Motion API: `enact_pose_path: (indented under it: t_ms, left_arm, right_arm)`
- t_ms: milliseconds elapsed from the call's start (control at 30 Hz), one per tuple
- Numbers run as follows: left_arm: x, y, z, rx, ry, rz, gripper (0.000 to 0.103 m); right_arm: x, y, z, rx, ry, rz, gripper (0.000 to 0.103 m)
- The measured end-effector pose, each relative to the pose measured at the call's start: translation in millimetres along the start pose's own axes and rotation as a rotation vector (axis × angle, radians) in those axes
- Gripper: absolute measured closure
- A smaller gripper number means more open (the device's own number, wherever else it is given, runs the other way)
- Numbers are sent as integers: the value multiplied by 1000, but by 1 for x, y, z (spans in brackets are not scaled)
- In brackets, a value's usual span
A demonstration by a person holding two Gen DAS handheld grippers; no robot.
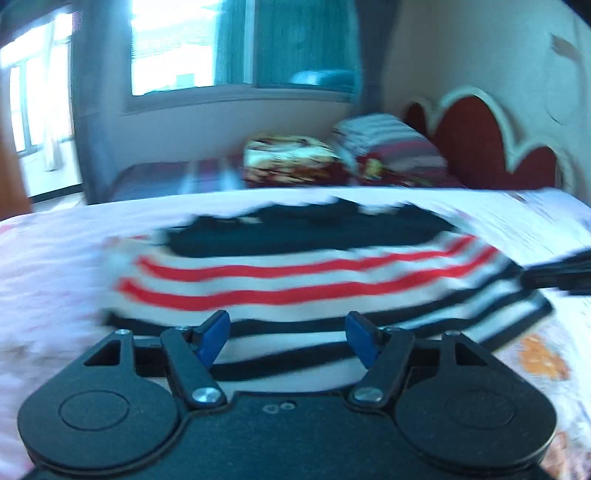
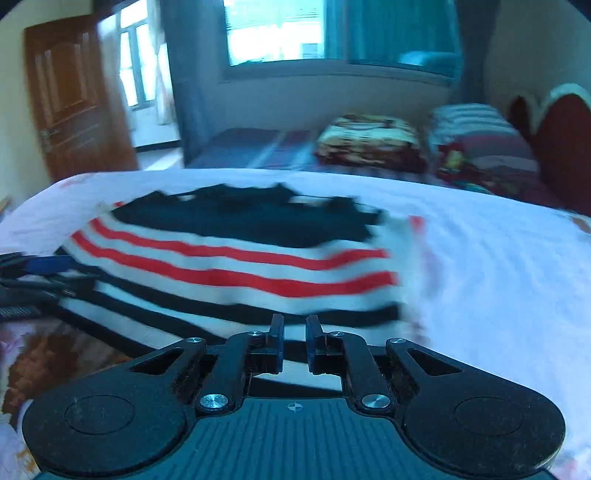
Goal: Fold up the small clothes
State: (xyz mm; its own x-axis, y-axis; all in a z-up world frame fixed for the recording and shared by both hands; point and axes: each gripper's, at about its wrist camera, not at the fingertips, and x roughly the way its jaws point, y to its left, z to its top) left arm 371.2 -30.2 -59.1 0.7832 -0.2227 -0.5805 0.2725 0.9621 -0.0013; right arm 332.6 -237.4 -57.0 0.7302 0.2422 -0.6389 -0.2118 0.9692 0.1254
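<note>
A small striped garment [image 1: 306,273], white with red and dark stripes and a dark navy upper part, lies on the bed sheet [image 1: 55,258]. It also shows in the right wrist view [image 2: 236,266]. My left gripper [image 1: 288,339] is open, its blue pads [image 1: 212,338] wide apart over the garment's near hem. My right gripper [image 2: 294,343] has its jaws close together with a narrow gap, at the garment's near edge; I cannot tell whether cloth is pinched. The right gripper shows at the right edge of the left view [image 1: 561,275]. Both views are blurred.
The bed sheet [image 2: 480,266] is white with floral print. Folded blankets [image 1: 291,160] and a striped pillow [image 1: 391,147] lie on a second bed by a red headboard [image 1: 476,144]. A window [image 2: 280,33] and wooden door [image 2: 70,96] stand behind.
</note>
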Motion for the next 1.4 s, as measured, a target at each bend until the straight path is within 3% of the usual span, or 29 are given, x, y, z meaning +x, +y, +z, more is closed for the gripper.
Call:
enact_pose_path:
  t_ms: [100, 133, 233, 300, 400, 500, 667, 833, 933, 1000, 1133, 1200, 1267, 1400]
  left_arm:
    - [21, -23, -7, 9, 69, 12, 34]
    - [28, -24, -14, 8, 97, 20, 33]
    - [23, -21, -27, 48, 59, 18, 31]
    - [12, -5, -27, 31, 48, 41, 31]
    - [1, 43, -38, -16, 59, 102, 30]
    - [-8, 81, -43, -77, 53, 88, 32]
    - [-13, 76, -37, -80, 56, 128, 36]
    - [-12, 73, -36, -86, 73, 156, 36]
    - [-10, 73, -36, -78, 82, 159, 36]
    - [-9, 74, -38, -78, 82, 159, 35]
    - [-7, 72, -37, -77, 88, 165, 35]
    - [-7, 73, -38, -77, 90, 162, 35]
    - [-7, 73, -38, -73, 90, 161, 34]
    - [-6, 74, -38, -72, 92, 158, 34]
  right_arm:
    - [27, 32, -5, -12, 41, 68, 91]
    - [36, 39, -10, -24, 63, 70, 85]
    - [40, 48, -27, -98, 36, 26, 84]
    - [32, 36, -28, -69, 47, 19, 84]
    - [19, 5, -36, -46, 65, -132, 84]
    - [8, -28, -45, 63, 65, -74, 84]
    - [1, -26, -33, 79, 41, -107, 83]
    - [2, -26, -27, 41, 104, -138, 83]
    - [-14, -29, -25, 51, 37, -150, 83]
    - [-1, -33, -31, 46, 120, -168, 83]
    - [-6, -32, -28, 47, 119, -166, 83]
    - [-14, -32, -24, 68, 68, -147, 83]
    - [-5, -33, -30, 48, 131, -174, 83]
    - [-2, -32, -32, 30, 118, -177, 83]
